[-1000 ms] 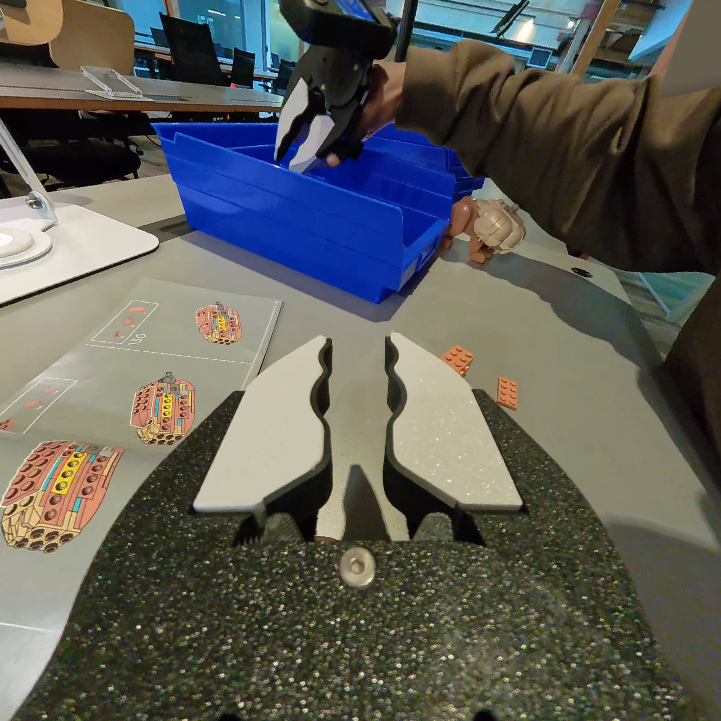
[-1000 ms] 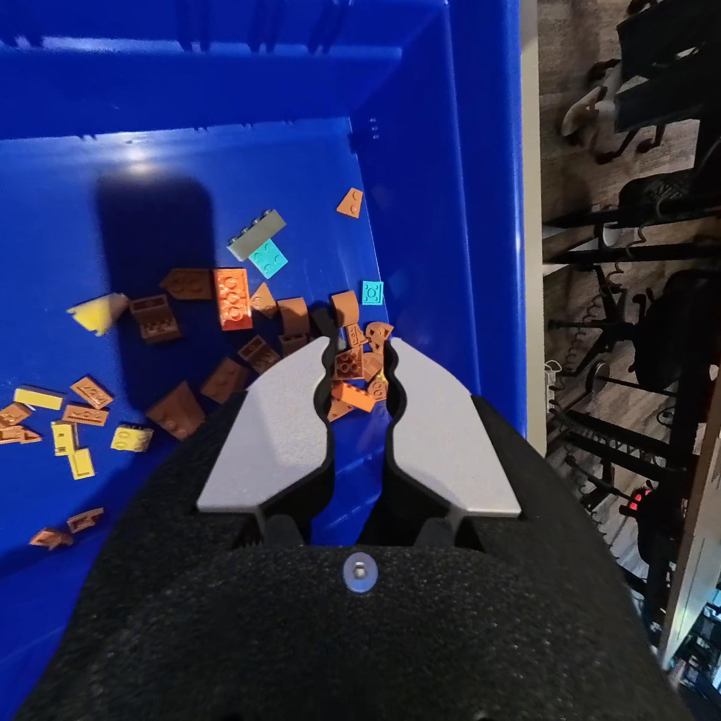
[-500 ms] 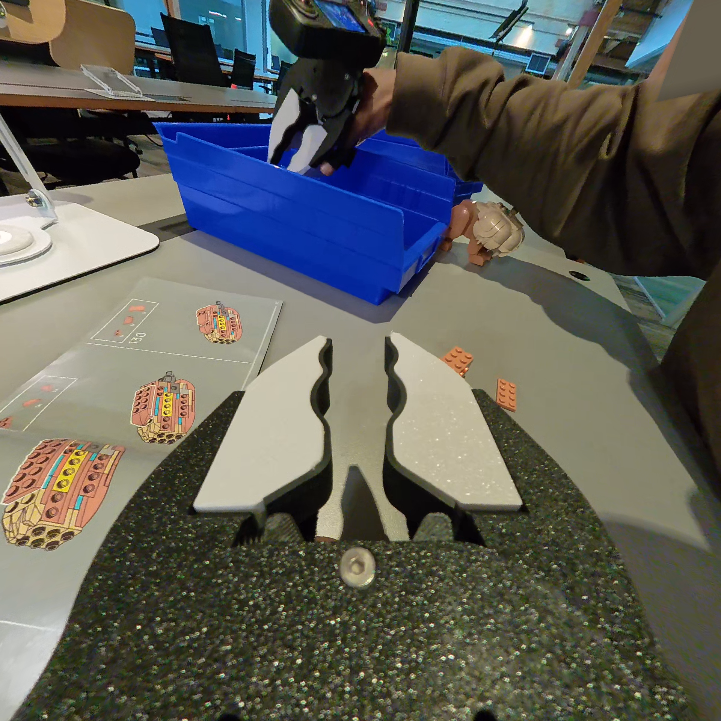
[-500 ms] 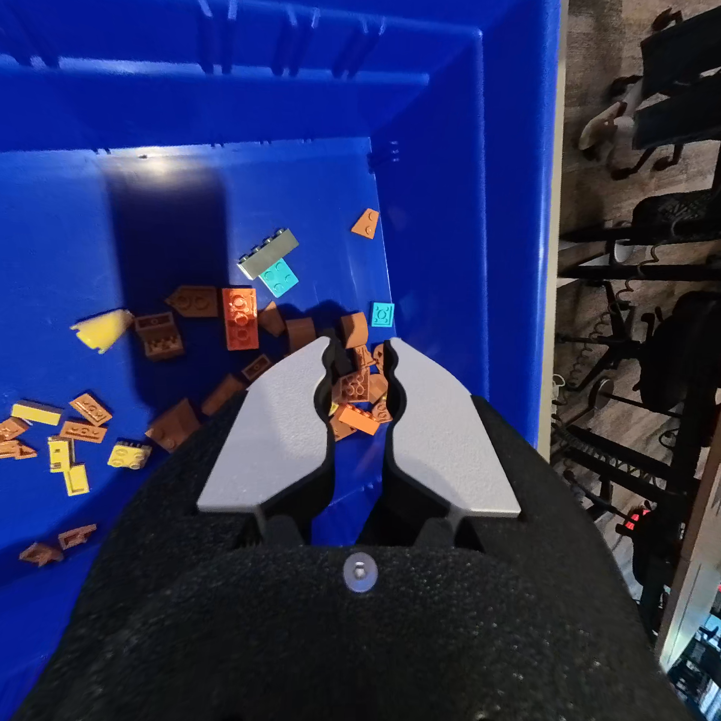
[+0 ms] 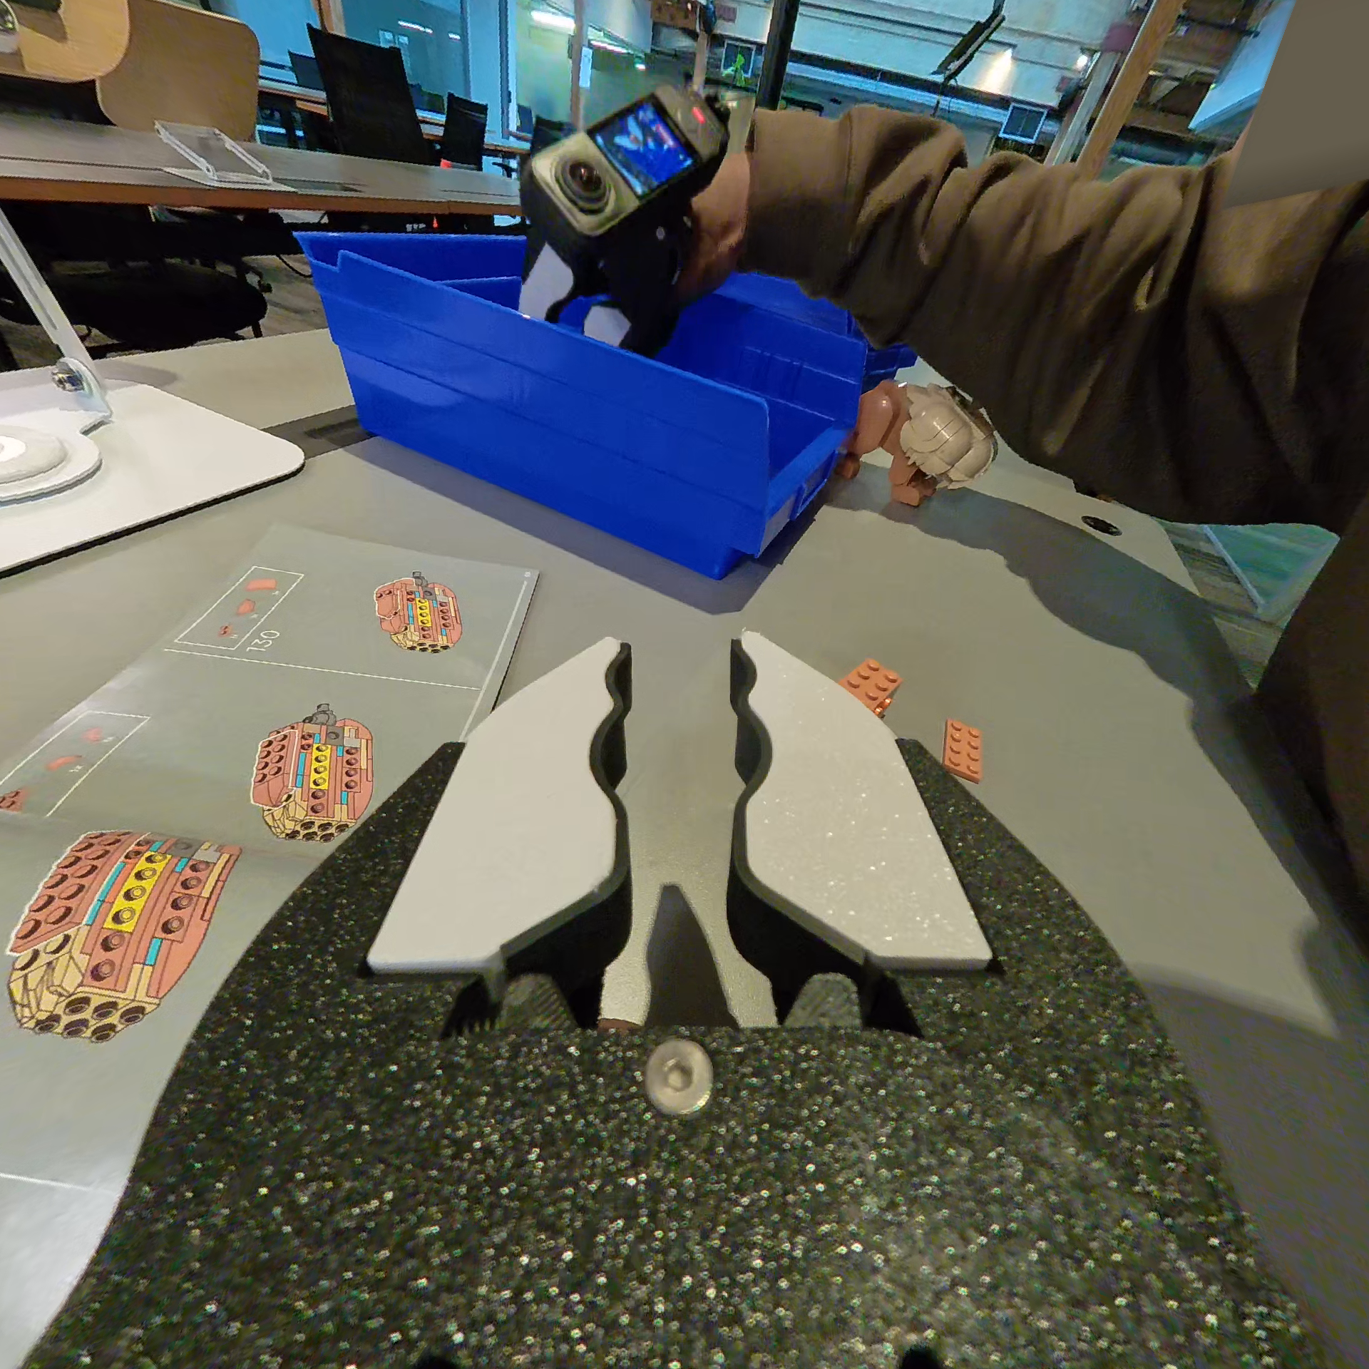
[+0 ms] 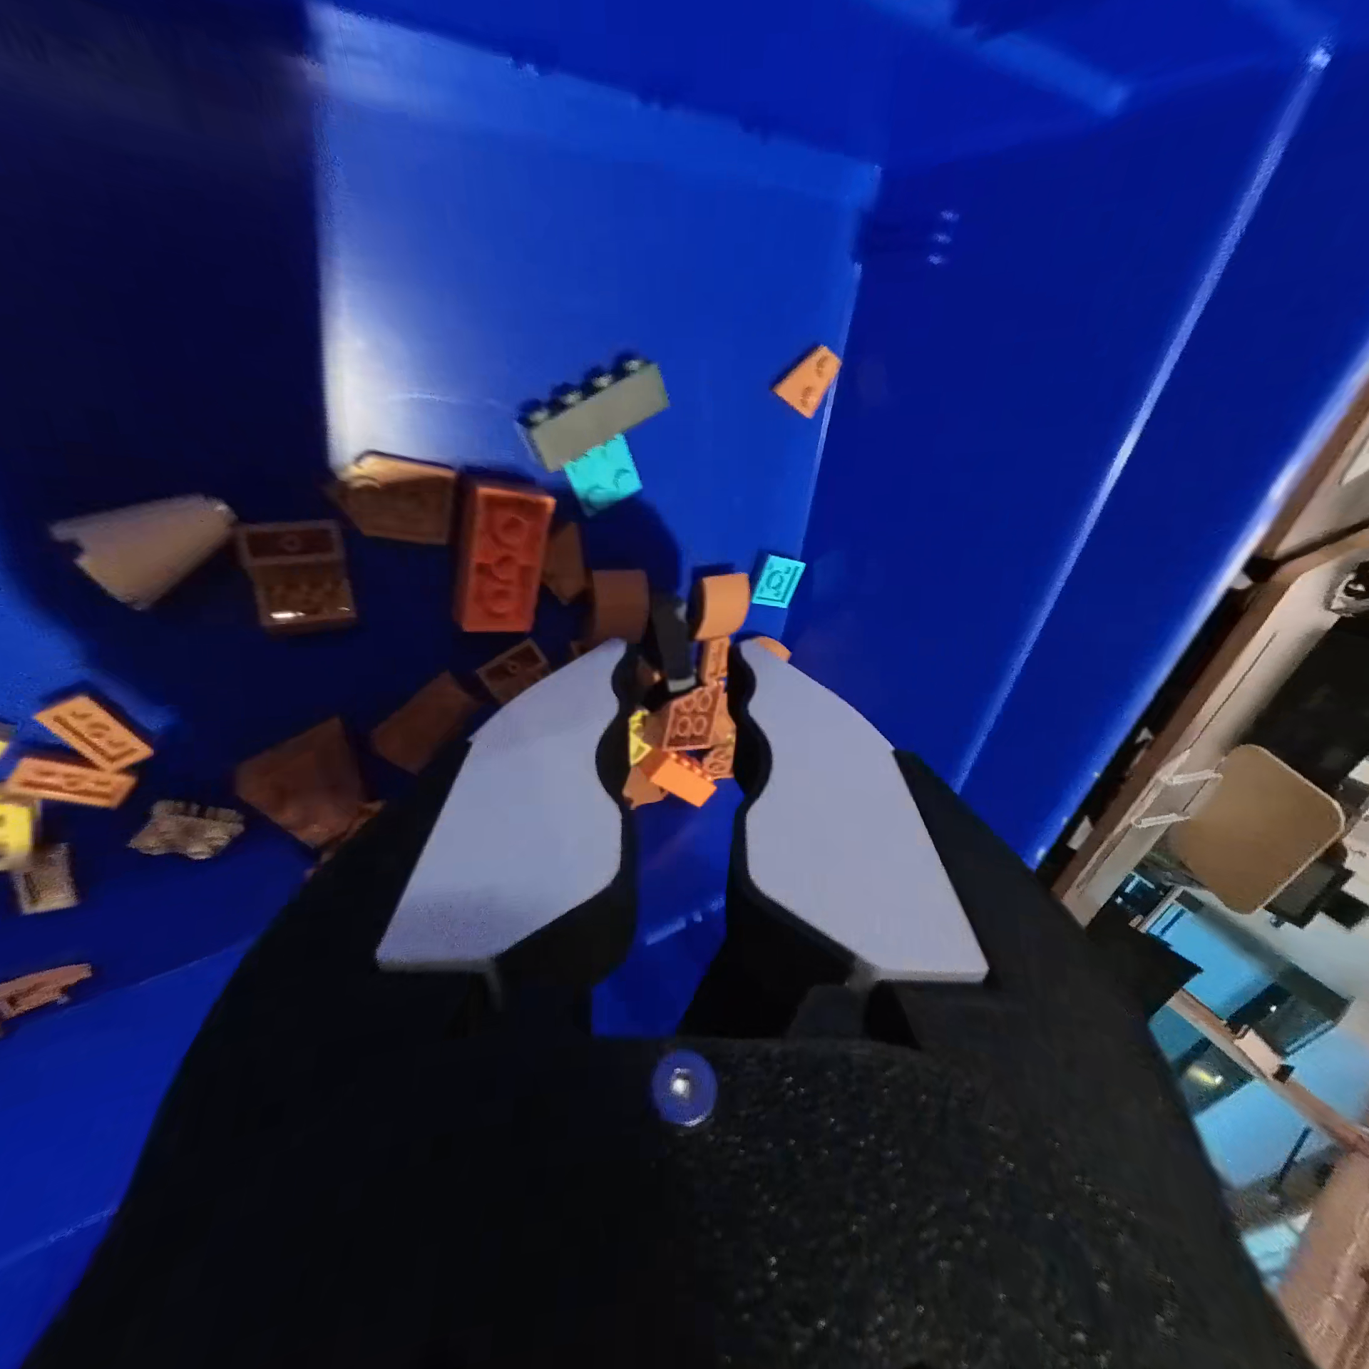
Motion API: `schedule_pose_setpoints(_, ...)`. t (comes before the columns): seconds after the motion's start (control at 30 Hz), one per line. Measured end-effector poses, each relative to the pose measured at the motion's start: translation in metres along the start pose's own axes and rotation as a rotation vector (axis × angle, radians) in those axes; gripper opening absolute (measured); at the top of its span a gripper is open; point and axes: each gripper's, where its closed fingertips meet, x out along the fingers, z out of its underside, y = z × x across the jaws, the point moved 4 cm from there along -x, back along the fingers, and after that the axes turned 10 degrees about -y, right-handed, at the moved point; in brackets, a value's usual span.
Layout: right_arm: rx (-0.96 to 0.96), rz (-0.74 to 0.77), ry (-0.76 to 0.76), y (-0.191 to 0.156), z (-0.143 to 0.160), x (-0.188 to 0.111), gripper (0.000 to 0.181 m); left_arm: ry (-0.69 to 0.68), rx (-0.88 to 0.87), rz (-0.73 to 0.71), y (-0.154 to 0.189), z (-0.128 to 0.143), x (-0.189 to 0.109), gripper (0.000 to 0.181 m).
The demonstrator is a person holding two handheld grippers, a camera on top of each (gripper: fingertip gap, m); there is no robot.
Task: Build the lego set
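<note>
My left gripper (image 5: 680,652) is open and empty, low over the grey table. Two small orange plates (image 5: 871,683) (image 5: 963,750) lie just right of its right finger. My right gripper (image 6: 680,652) is open, deep inside the blue bin (image 6: 963,444), its jaws on either side of a small pile of brown and orange bricks (image 6: 689,741). It also shows in the left wrist view (image 5: 585,311), fingertips hidden below the bin (image 5: 555,430) wall. A partly built brown and tan model (image 5: 941,437) stands right of the bin.
An instruction sheet (image 5: 296,704) lies at the left on the table. A white stand base (image 5: 148,459) sits at the far left. In the bin lie a grey brick (image 6: 593,415), a teal plate (image 6: 604,474), an orange-red brick (image 6: 504,552) and several brown and yellow pieces. About 35 cm separates my left fingertips from my right. From my right tips it is roughly 4 cm to the orange-red brick (image 6: 504,552); from my left, 30 cm.
My right gripper has dropped lower into the bin and tilted, closing in on the pile of bricks; its jaws stay open. My left gripper has not moved.
</note>
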Motion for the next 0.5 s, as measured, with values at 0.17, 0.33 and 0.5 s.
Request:
schedule_pose_setpoints(0.17,-0.041,-0.022,-0.011,-0.01,-0.01,0.002,0.024,-0.002,0.003,0.0,0.0,0.0,0.0,0.025)
schedule_pose_setpoints(0.33,-0.055,-0.029,0.011,-0.017,-0.025,0.003,0.024,-0.001,0.002,0.0,0.0,0.0,0.0,0.025)
schedule_pose_setpoints(0.5,-0.017,-0.043,0.109,-0.017,-0.043,-0.009,0.026,-0.001,0.002,0.0,0.0,0.0,0.0,0.025)
